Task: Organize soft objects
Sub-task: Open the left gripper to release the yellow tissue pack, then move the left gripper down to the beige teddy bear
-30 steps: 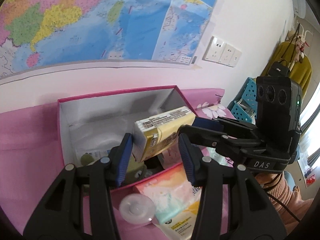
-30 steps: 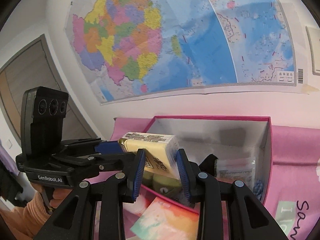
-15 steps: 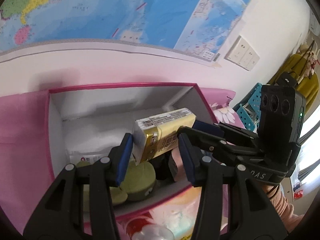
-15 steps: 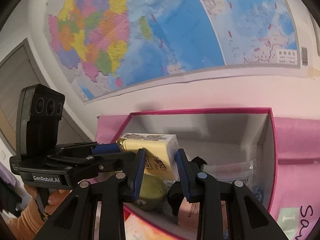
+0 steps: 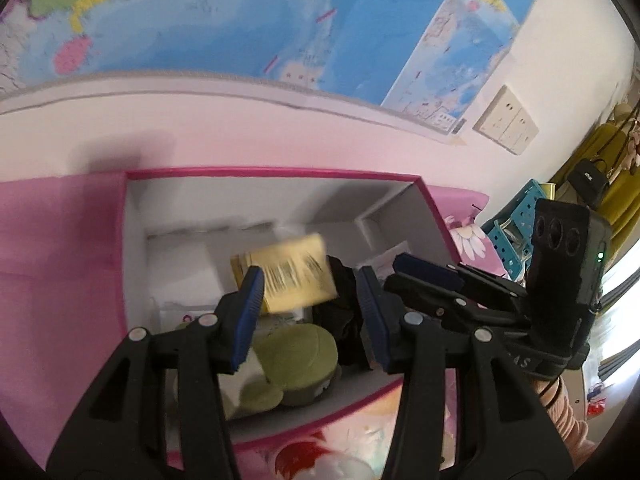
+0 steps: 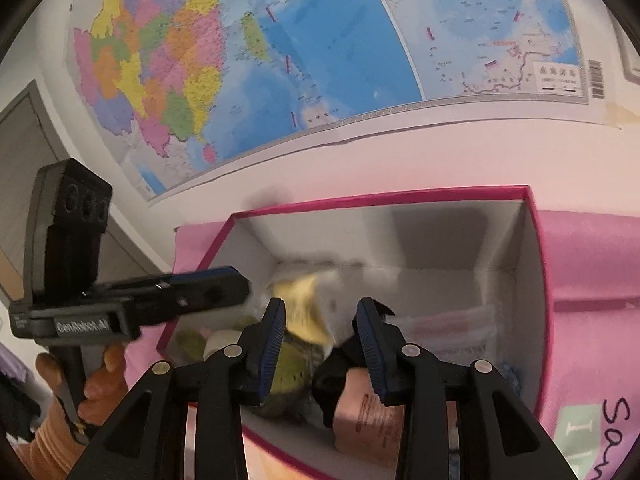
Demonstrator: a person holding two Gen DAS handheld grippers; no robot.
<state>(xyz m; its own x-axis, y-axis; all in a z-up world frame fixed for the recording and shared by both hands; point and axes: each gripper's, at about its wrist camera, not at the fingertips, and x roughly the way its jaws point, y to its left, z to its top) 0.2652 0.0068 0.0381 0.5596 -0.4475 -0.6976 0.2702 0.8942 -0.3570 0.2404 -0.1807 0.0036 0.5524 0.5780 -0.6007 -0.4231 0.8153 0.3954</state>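
Pink cloth point(image 5: 60, 240) beneath wall map point(image 6: 320, 40)

In the box point(image 5: 276, 190) against the wall, the tissue pack point(image 5: 294, 276) sits behind the plush toy point(image 5: 296, 360), with the map point(image 5: 240, 20) above.

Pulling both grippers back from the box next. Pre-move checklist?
1. Left gripper open, not clamping the tissue pack: ok, jaws spread wider than the pack.
2. Right gripper open: ok.
3. Tissue pack within the pink box walls: ok.
4. Tissue pack at rest: cannot tell, it is motion-blurred in both views.
5. Green plush toy inside the box: ok.
6. Clearance between the two grippers: cannot tell, their fingers sit close together.
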